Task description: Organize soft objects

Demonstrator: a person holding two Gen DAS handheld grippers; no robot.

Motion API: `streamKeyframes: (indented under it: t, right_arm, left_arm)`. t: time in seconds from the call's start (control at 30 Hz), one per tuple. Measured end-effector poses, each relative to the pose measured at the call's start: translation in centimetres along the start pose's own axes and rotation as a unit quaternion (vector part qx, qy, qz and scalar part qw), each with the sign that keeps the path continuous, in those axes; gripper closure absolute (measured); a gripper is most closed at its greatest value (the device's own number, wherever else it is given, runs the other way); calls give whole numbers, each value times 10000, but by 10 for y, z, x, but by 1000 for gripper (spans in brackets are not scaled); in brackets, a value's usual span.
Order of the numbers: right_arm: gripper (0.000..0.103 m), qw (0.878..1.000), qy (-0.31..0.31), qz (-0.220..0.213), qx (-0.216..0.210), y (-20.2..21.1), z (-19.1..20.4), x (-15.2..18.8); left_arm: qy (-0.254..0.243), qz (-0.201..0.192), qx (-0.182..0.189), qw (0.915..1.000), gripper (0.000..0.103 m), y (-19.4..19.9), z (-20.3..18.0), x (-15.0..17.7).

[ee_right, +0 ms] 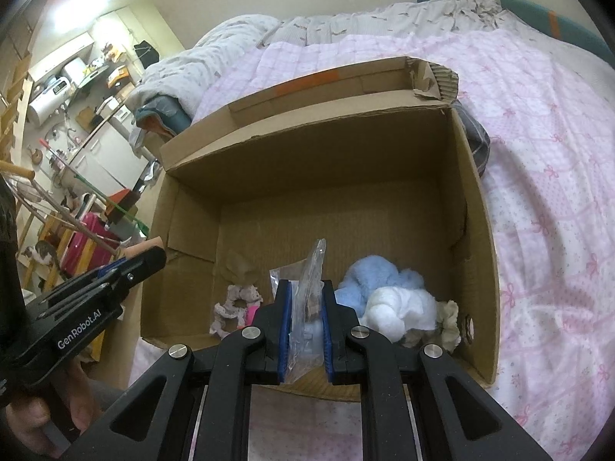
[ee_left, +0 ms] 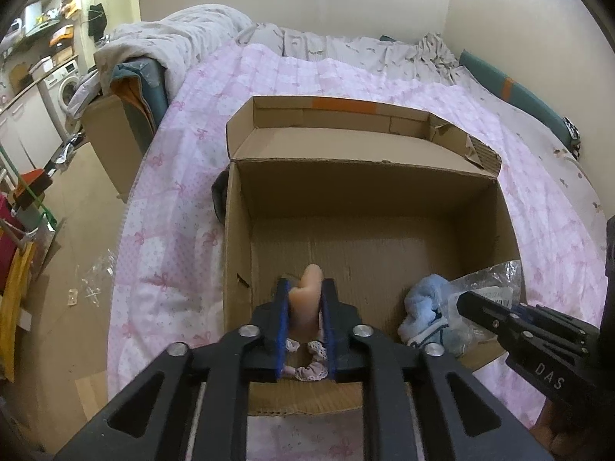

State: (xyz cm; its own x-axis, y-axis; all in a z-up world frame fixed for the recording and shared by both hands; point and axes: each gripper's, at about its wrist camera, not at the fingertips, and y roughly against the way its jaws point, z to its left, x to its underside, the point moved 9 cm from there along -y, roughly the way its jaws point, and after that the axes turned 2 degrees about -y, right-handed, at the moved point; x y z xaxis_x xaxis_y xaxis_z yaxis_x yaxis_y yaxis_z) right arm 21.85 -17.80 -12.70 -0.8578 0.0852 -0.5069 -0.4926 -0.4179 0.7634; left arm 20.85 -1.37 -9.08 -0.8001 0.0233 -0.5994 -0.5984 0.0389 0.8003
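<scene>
White letters "DAS" are showing on the right gripper (ee_left: 467, 301) body; "GenRobot.AI" is showing in white on the left gripper (ee_right: 153, 255) body.

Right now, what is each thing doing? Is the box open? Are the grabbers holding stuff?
Cardboard box: open, lid flap folded back, on the pink blanket.
Left gripper: closed around a peach soft toy, over the box.
Right gripper: shut on a clear plastic bag.
Blue fluffy toy: lying in the box.
White fluffy toy: lying against the blue one.
Scrunchie: lying on the box floor.
</scene>
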Motion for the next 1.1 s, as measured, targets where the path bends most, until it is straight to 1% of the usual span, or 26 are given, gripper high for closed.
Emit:
streamKeyframes:
  t: [0.17,0.3,0.33,0.4,0.43,0.47,0.5,0.53,0.57,0.6,0.63,0.7,0.77,0.87,0.93,1.0,1.1]
  right_arm:
    - [87,10000,-71,0,-8,0,-3,0]
    - [87,10000,-71,-30,-1,0,-2,-1]
    - [87,10000,-75,-53,-1,1,-2,-1]
    - [86,9999,-113,-100,3,4,-3,-2]
    - [85,9998,-136,-118,-4,5,-3,-3]
    - [79,9997,-167,-148,-20,6,-4,-4]
    - [75,9996,-192,-187,-19,7,-4,-5]
    - [66,9995,-207,-228,-12,8,-6,-7]
    - [46,9994,-227,-269,-26,10,-6,-8]
    - [33,9991,-268,-314,-54,12,-6,-9]
    - [19,9987,-328,-379,-64,14,-7,-11]
    - [13,9975,-469,-529,-78,19,-10,-14]
    - [3,9968,-600,-514,-131,20,-12,-16]
    - [1,9954,-784,-539,-141,24,-16,-19]
    - [0,9954,-701,-645,-102,29,-15,-21]
    - [0,9953,-509,-817,-85,36,-10,-22]
    - [0,9951,-356,-927,22,50,-6,-21]
  left_arm:
    - [-5,-1,-50,10000,84,0,0,1]
    - [32,12,25,10000,82,0,-1,2]
    - [40,17,9,10000,79,0,0,2]
    - [63,-3,-25,10000,68,1,0,1]
    - [83,-43,-51,9999,55,3,1,1]
    - [96,-84,-73,9999,44,4,1,0]
    - [108,-138,-88,9998,41,6,2,-1]
    - [124,-220,-81,9996,40,9,2,-3]
    - [129,-249,-59,9996,40,11,1,-5]
    - [133,-269,-33,9995,40,12,1,-6]
    - [146,-314,-28,9994,40,14,1,-7]
    - [186,-385,-22,9991,40,18,2,-8]
    - [235,-476,1,9986,40,23,3,-11]
    - [220,-642,-81,9977,40,35,6,-14]
    - [273,-718,-145,9969,40,46,11,-16]
    - [312,-840,-135,9959,40,59,16,-16]
    - [382,-980,-134,9944,40,77,24,-14]
